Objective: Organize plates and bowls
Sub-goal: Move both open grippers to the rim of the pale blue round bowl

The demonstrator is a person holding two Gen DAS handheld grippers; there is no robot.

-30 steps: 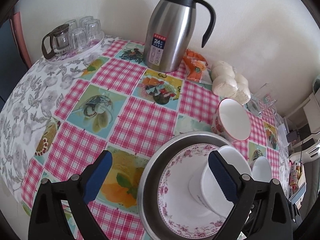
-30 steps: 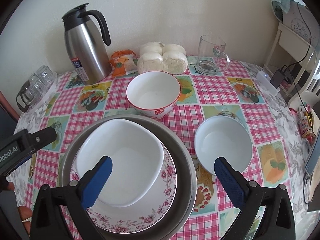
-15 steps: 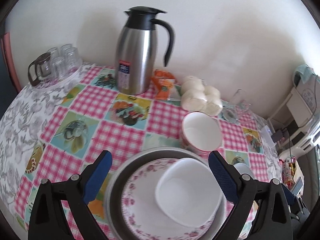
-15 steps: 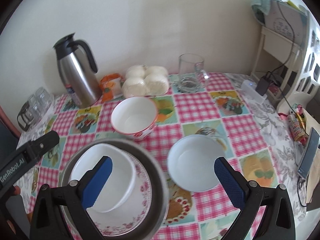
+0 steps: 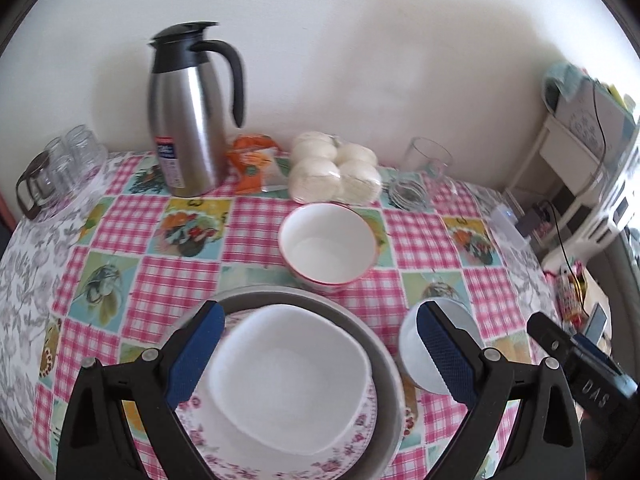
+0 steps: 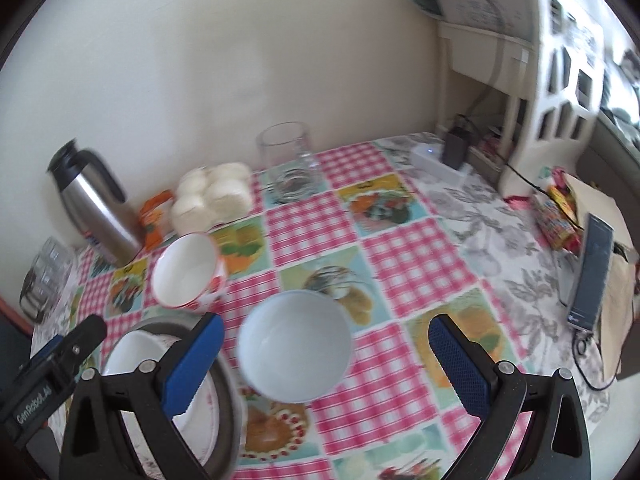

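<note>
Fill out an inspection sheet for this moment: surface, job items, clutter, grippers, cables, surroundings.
Surface: table under a pink checked cloth with fruit panels.
Job's things: white dish sits on a floral plate inside a grey metal tray; red-rimmed bowl and plain white bowl stand apart on the cloth.
Clutter: steel jug, orange packet, bagged buns, glass mug, small glasses at the left edge.
Grippers: left gripper open over the stack; right gripper open around the plain bowl, not touching it.
Cables: black cable beside a charger, off the table's right side.
Surroundings: plain wall, white shelf unit at right.
</note>
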